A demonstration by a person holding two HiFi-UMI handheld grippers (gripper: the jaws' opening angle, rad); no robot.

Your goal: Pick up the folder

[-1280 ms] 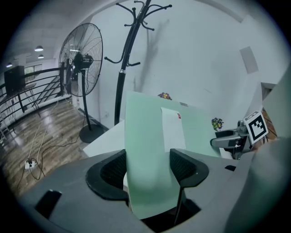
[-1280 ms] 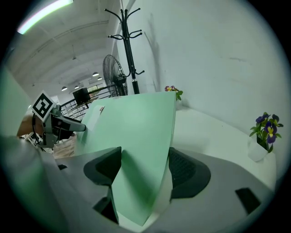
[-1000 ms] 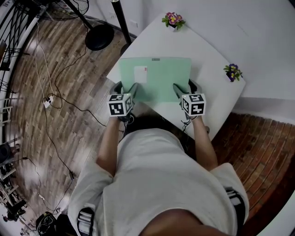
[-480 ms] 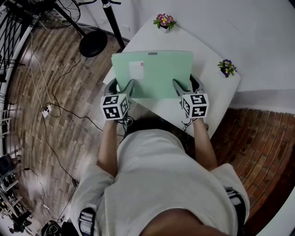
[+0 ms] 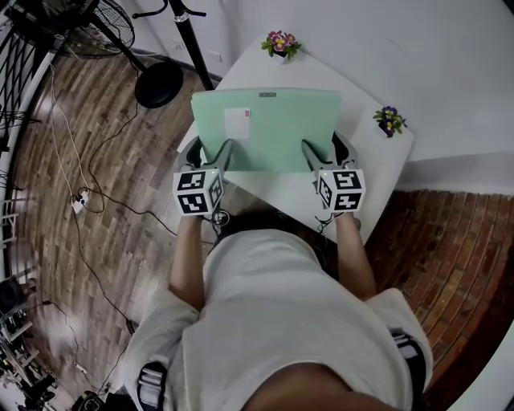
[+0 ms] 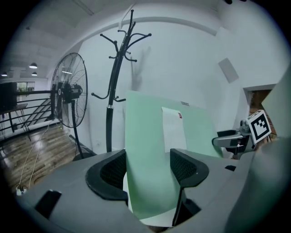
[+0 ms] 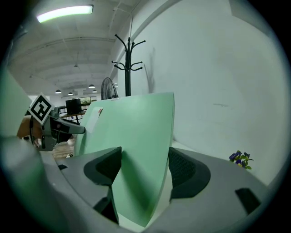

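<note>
left gripper (image 5: 210,149) and right gripper (image 5: 324,149), each clamped on near long edge of green folder (image 5: 277,128); long axis ran left-right, label (image 5: 237,123) face up, over table (image 5: 377,164)

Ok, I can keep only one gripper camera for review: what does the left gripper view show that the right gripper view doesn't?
Only the left gripper view: the wood floor and the right gripper at the far side of the folder. Only the right gripper view: the flowers, a strip light on the ceiling and the left gripper. Both: the folder clamped between that gripper's own jaws, its white label, the coat rack and the fan.
</note>
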